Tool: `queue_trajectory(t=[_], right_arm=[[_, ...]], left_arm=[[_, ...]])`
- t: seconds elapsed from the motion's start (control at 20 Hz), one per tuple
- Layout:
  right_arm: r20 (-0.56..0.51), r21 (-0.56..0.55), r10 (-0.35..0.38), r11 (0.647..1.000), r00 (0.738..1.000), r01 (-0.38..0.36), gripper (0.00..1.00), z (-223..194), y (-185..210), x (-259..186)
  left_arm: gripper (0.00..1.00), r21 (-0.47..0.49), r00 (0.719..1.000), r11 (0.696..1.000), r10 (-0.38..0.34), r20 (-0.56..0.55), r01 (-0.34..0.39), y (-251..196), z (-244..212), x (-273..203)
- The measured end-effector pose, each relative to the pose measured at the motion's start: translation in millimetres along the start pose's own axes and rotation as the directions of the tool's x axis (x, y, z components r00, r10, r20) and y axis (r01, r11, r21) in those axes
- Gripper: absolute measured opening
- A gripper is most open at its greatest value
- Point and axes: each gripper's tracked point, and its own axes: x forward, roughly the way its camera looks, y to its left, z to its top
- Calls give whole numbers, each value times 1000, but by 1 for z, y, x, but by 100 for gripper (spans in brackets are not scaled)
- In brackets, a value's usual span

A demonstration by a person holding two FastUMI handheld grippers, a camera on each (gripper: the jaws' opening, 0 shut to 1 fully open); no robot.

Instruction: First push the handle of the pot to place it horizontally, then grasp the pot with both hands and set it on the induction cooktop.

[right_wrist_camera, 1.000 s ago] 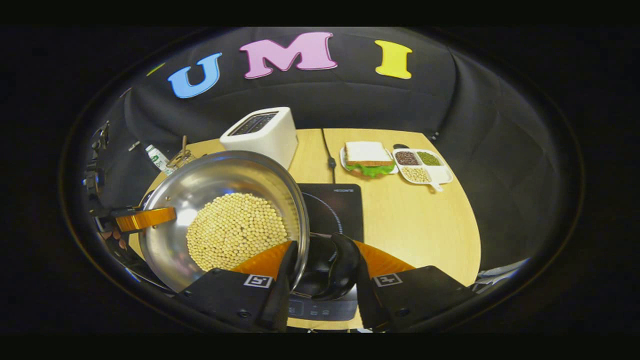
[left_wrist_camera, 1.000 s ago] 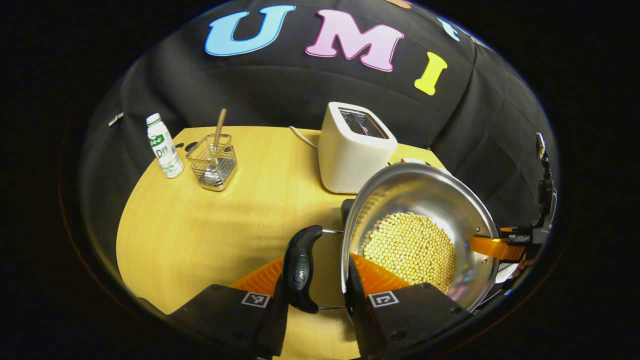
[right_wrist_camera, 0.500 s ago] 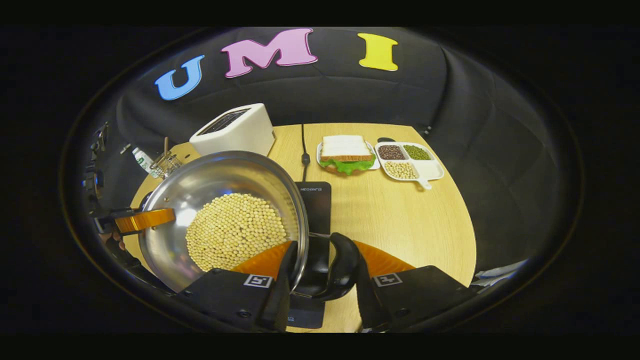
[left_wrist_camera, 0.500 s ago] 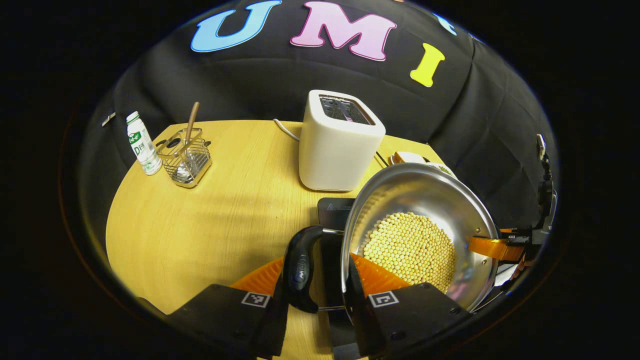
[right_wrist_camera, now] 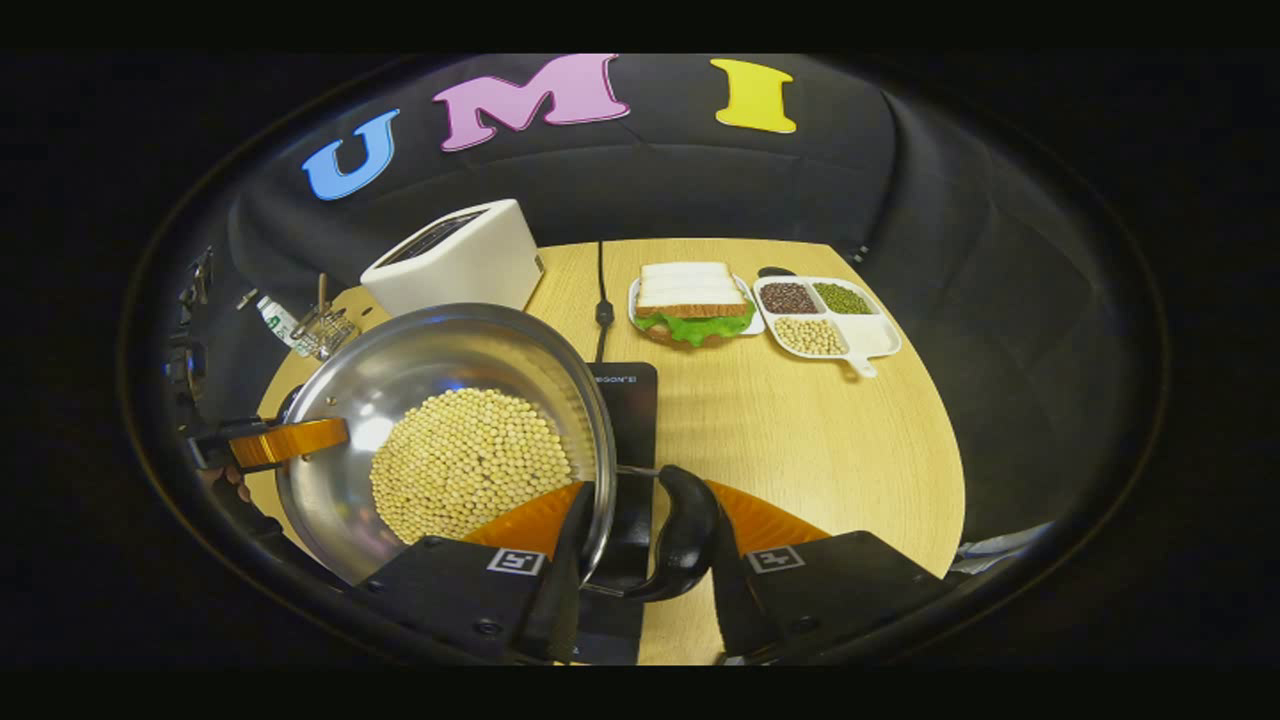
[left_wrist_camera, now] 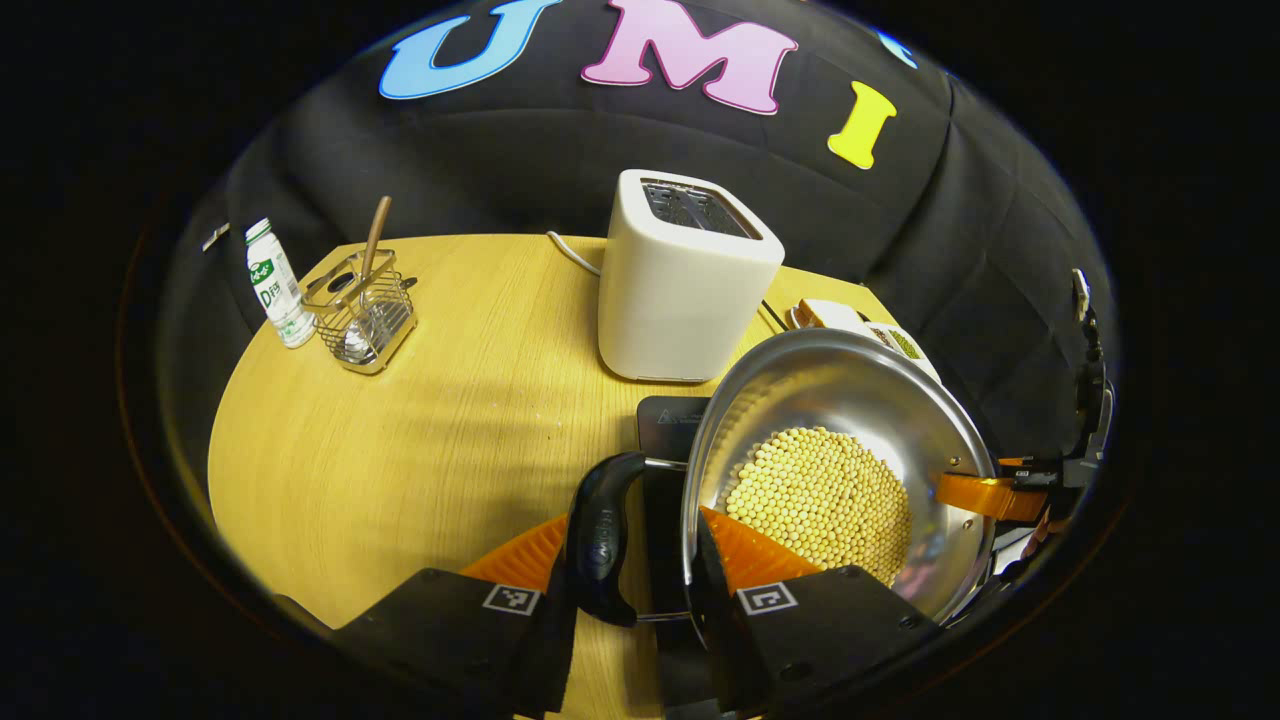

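A: Both grippers are clamped on the steel pot [left_wrist_camera: 850, 400] of soybeans [left_wrist_camera: 820, 495] — left gripper [left_wrist_camera: 632, 575] pinching one black handle [left_wrist_camera: 600, 535], right gripper [right_wrist_camera: 645, 545] pinching the other handle [right_wrist_camera: 685, 535].

B: Where's the pot?

A: Partly over the induction cooktop [right_wrist_camera: 625, 400], near the toaster [left_wrist_camera: 680, 280] — looks lifted, hard to tell.

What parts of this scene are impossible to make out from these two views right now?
- Induction cooktop: mostly covered by the pot in the right gripper view, so its controls are hidden.
- Gap between pot base and cooktop: hidden by the pot in both views.
- Bottle label: too small in the left gripper view.
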Motion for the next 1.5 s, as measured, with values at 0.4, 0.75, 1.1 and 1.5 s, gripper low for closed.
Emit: queue_trajectory(t=[0.4,0.75,1.1,1.5], right_arm=[[-12,20,-3,1000,1000,3,59,-1,0,1],[0,1,-22,1000,1000,22,67,0,0,-2],[1,10,-12,1000,1000,12,80,0,5,-4],[59,2,-32,999,998,32,99,8,5,-16]], left_arm=[[58,-25,1000,1000,-5,-5,5,1,0,0],[61,-21,1000,1000,-13,-18,13,1,-1,0],[72,17,1000,1000,-2,8,2,0,4,-6],[96,47,998,999,11,70,-14,1,13,-18]])
